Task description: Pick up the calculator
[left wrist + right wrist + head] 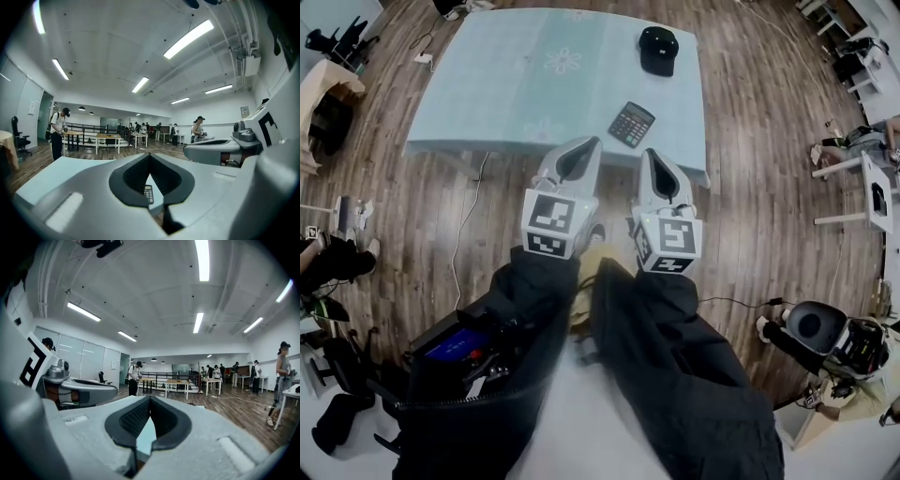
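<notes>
A dark calculator (631,124) lies flat near the front right edge of a table with a pale blue cloth (487,84). Both grippers hang side by side in front of that edge, over the wooden floor, pointing roughly level toward the table. My left gripper (591,141) is shut and holds nothing. In the left gripper view its tips meet (150,154), and the calculator (148,193) shows small through the gap below them. My right gripper (645,152) is also shut and holds nothing, its tips touching (150,398) with only pale cloth behind them.
A black cap (658,49) rests on the table's far right corner. Cables trail on the floor by the table's left legs (471,187). Other tables and several standing people (57,132) fill the room beyond. A seated person (839,352) is at the lower right.
</notes>
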{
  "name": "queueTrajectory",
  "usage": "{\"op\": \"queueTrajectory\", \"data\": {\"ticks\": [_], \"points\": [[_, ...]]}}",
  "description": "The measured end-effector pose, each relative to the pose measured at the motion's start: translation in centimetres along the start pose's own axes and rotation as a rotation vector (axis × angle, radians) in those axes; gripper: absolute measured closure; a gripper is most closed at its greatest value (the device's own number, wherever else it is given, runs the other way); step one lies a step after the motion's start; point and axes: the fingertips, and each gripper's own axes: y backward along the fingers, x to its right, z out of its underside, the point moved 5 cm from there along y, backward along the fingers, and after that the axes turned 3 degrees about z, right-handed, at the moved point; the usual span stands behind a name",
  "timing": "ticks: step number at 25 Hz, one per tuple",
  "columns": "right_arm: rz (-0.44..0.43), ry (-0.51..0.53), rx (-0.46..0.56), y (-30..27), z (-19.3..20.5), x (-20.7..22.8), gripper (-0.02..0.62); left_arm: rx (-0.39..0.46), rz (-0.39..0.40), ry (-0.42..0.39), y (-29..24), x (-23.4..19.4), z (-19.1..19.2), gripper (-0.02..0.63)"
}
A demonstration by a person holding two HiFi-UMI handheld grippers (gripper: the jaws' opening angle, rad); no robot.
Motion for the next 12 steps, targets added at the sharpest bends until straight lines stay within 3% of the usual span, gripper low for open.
{"op": "queueTrajectory", "data": {"ticks": [7,12], "points": [[-0.058,-0.038,-0.029,-7.7,1.3,6.7,0.595,-0.039,0.003,0.004,-10.2,-0.7,-0.1,0.604],[-0.079,-0.054,-0.058,-9.1,1.4,8.6,0.595,-0.074,-0.027,0.021,-12.3,-1.2,-0.2,0.604]]}}
